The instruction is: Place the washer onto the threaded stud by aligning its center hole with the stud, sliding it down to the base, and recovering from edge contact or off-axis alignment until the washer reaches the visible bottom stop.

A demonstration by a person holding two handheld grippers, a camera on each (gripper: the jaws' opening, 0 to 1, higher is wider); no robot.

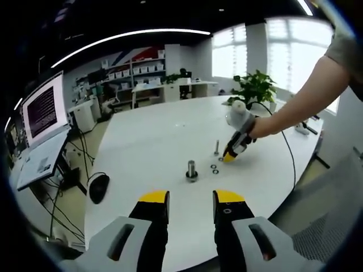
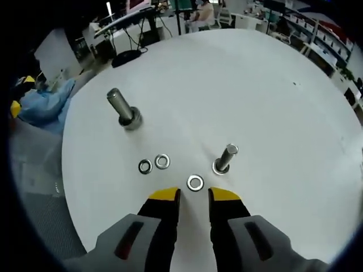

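Your right gripper [image 2: 194, 195] hangs low over the white table [image 2: 272, 85], jaws parted and holding nothing, with one washer [image 2: 195, 182] lying flat just ahead of the tips. Just beside it stands the thin stud [image 2: 224, 158], upright on its base; two more washers [image 2: 153, 164] lie side by side a little further off, and a thicker stud [image 2: 123, 110] stands well apart beyond them.

The washer is thin and flat on a smooth top, so your jaws may skate over it or push it away rather than lift it. It may also slide against the stud's base (they are already close), leaving little room for the jaw on that side. Once lifted, a tilted washer will likely catch on the threads instead of dropping to the base.

Your left gripper [image 1: 190, 203] is held back near the table edge, also parted and empty.

The table is wide, round-edged and glossy. Around it is an office: a laptop [image 1: 44, 122] on a stand, shelving, a potted plant [image 1: 254, 88], bright windows.
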